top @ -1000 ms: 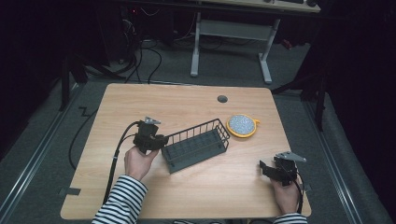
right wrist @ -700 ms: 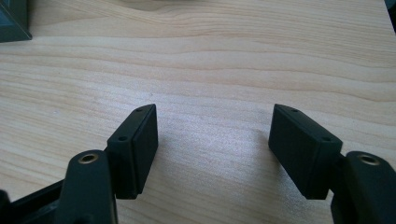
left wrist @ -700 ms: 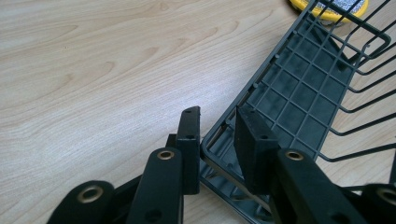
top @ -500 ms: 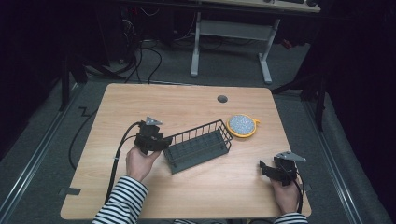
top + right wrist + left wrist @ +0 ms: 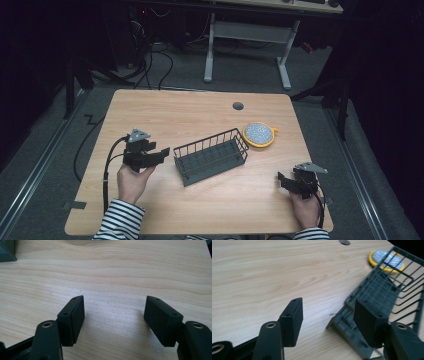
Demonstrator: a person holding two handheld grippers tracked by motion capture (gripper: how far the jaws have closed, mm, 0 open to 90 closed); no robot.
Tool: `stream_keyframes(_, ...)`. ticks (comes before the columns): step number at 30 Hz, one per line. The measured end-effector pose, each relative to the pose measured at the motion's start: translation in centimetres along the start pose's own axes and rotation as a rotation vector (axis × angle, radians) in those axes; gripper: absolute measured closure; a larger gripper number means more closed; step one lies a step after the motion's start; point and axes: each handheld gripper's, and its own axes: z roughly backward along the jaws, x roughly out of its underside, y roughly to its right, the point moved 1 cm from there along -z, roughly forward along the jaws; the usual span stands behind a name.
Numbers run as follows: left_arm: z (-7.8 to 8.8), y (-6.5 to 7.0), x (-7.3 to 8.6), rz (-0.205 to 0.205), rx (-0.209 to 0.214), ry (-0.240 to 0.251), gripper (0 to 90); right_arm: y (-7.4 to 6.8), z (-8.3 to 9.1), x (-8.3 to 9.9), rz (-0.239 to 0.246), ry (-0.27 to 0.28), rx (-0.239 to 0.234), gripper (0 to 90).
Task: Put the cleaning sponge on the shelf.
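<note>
The left gripper (image 5: 161, 153) is seen with its jaws apart and nothing between them; they have just been opening, and the wire basket (image 5: 212, 156) is no longer clamped. In the left gripper view the basket's near corner (image 5: 352, 322) is found just beside the right-hand pad (image 5: 368, 322), a little behind it, while bare worktop (image 5: 262, 277) is seen through the gap. The basket is set at the middle of the worktop (image 5: 170, 107), its long axis run slantwise from the near left to the far right, where its far end is placed close to the yellow-rimmed disc (image 5: 259, 134). Its near short end is pointed toward the left gripper, which is therefore judged the nearer one by far. The right gripper (image 5: 283, 181) is held low at the near right of the worktop, well apart from the basket, its jaws likewise spread over plain wood (image 5: 112, 270). Any fresh grasp is judged to call for a short reach to the right onto that near end wall.
</note>
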Motion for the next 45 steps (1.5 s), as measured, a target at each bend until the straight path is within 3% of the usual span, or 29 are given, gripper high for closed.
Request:
stream_keyframes(6,0.1,-2.2,2.9,0.080,-0.040,-0.011,41.6,0.0,0.0,0.0,-0.002,-0.001,0.000,33.3)
stream_keyframes(14,-1.3,-3.6,6.3,0.133,-0.093,-0.047,41.0,0.0,0.0,0.0,0.003,0.000,-0.003,33.6)
stream_keyframes(18,-2.2,-3.8,7.3,0.125,-0.118,-0.072,40.7,0.0,0.0,0.0,0.005,0.002,-0.009,34.0)
stream_keyframes(21,-2.8,-3.9,7.8,0.095,-0.159,-0.086,40.2,0.0,0.0,0.0,0.005,0.002,-0.010,34.1)
stream_keyframes(25,-3.2,-3.9,8.1,0.078,-0.194,-0.083,39.5,-0.1,0.0,0.0,0.010,0.005,-0.012,36.7)
stream_keyframes(28,-3.4,-3.9,8.1,0.058,-0.205,-0.071,39.4,-0.1,0.1,0.0,0.012,0.001,-0.015,37.2)
stream_keyframes(32,-3.8,-4.0,8.3,0.038,-0.226,-0.091,38.9,-0.2,0.1,-0.2,0.012,-0.018,-0.019,38.6)
stream_keyframes(37,-4.0,-3.8,8.4,0.015,-0.235,-0.085,38.3,-0.3,0.1,-0.6,0.012,-0.035,-0.059,39.2)
stream_keyframes(38,-4.2,-3.6,8.6,-0.018,-0.251,-0.077,38.1,-0.4,0.1,-0.9,0.009,-0.038,-0.080,39.6)
stream_keyframes(39,-4.2,-3.5,8.8,-0.025,-0.254,-0.057,37.8,-0.4,0.2,-1.1,0.006,-0.035,-0.084,39.9)
stream_keyframes(45,-4.1,-3.5,8.9,-0.024,-0.253,-0.059,36.7,-0.7,0.7,-2.7,-0.011,-0.011,-0.130,45.2)
